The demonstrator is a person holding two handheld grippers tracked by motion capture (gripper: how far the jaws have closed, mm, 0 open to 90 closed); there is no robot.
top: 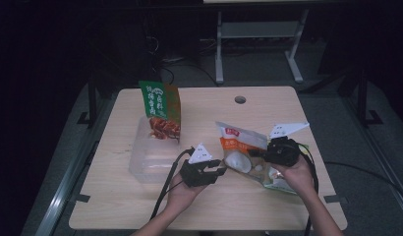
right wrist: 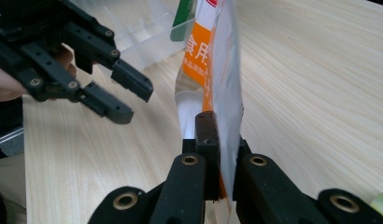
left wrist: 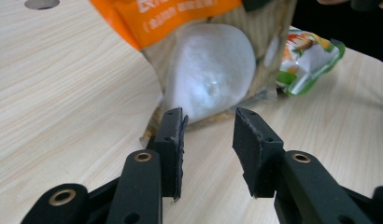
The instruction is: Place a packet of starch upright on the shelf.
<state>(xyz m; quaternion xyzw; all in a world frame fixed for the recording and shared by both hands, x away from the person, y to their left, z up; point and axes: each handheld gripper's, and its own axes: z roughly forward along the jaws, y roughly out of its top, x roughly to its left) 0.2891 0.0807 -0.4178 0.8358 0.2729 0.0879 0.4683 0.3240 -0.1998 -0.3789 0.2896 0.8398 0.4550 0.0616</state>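
An orange and white snack bag (top: 237, 147) with a large white dumpling picture stands upright near the table's middle right. My right gripper (top: 256, 153) is shut on the bag's edge; in the right gripper view its jaws (right wrist: 222, 135) pinch the thin bag (right wrist: 217, 56) between them. My left gripper (top: 220, 167) sits just left of the bag, open, with nothing between its fingers. In the left gripper view the jaws (left wrist: 209, 126) stand apart right in front of the bag's lower corner (left wrist: 213, 70), not touching it. The left gripper (right wrist: 126, 98) also appears in the right gripper view, open.
A clear plastic box (top: 145, 164) lies at the left with a green and red bag (top: 161, 110) standing in its far end. A green packet (top: 278, 182) lies flat under the right hand. A round hole (top: 240, 100) marks the table's far side.
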